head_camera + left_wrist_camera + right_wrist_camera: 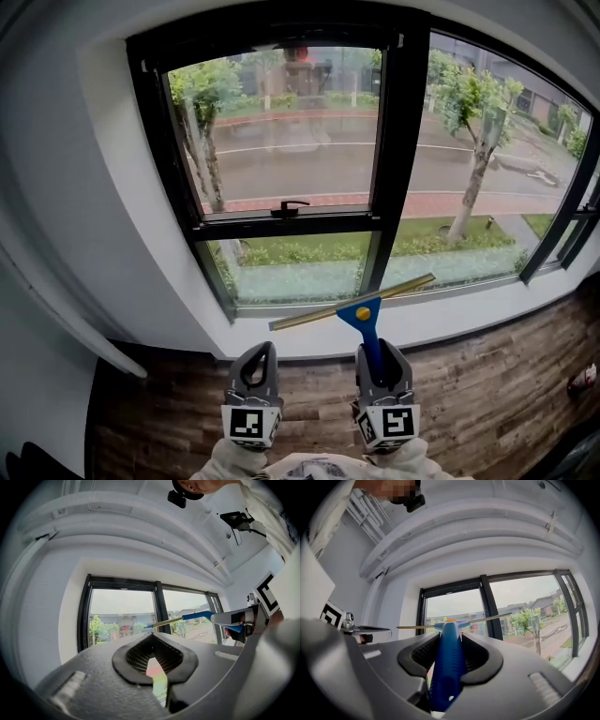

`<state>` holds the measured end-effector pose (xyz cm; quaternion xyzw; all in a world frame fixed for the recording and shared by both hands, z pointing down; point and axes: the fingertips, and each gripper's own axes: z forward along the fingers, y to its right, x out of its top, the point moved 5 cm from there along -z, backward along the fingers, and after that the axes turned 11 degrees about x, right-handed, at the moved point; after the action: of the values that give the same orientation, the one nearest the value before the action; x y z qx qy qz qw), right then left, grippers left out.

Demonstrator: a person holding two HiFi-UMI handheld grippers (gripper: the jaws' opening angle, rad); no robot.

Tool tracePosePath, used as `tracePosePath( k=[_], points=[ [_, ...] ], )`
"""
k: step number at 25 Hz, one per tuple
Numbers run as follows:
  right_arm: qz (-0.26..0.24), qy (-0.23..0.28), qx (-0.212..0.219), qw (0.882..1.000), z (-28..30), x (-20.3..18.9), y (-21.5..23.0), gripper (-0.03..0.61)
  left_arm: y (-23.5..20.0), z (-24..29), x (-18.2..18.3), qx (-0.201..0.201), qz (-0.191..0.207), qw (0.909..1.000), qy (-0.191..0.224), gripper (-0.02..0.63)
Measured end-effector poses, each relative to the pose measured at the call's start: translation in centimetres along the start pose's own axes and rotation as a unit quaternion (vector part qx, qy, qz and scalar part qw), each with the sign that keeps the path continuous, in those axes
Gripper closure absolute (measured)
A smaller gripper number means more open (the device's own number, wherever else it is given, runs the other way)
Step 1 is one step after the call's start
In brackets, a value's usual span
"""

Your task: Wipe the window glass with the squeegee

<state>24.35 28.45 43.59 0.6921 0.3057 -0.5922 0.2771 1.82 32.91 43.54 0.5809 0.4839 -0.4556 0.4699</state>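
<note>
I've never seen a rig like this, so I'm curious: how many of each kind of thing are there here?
Grippers: 2, left gripper and right gripper
Squeegee: 1
Window handle: 1
Total: 4

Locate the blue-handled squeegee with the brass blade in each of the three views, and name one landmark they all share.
Head view: the blue-handled squeegee is at lower centre, rising from the right tool, blade slanting up to the right.
Left gripper view: right of centre, blade pointing left.
Right gripper view: centre, handle clamped between the jaws.
Shared landmark: the black vertical window post.
</note>
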Motion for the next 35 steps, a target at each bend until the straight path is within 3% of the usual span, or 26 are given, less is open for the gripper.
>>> tracePosePath(
  k=[10,17,35],
  points=[
    [0.012,0.005,-0.006,1.0,-0.2,-0.4,3.0,0.433,3.0,1.9,0.9,-0.012,0.01,0.9999,-0.001,0.614],
    [0.007,0.002,-0.019,1.0,2.9,-1.4,4.7,0.431,2.3,6.2,0.0,-0.023,0.012,0.9996,0.01,0.614],
    [-0.015,-0.004,-0.045,0.999,24.4,-3.3,7.3,0.432,-8.6,26.7,-3.5,-0.042,-0.001,0.9988,0.022,0.614]
  ],
)
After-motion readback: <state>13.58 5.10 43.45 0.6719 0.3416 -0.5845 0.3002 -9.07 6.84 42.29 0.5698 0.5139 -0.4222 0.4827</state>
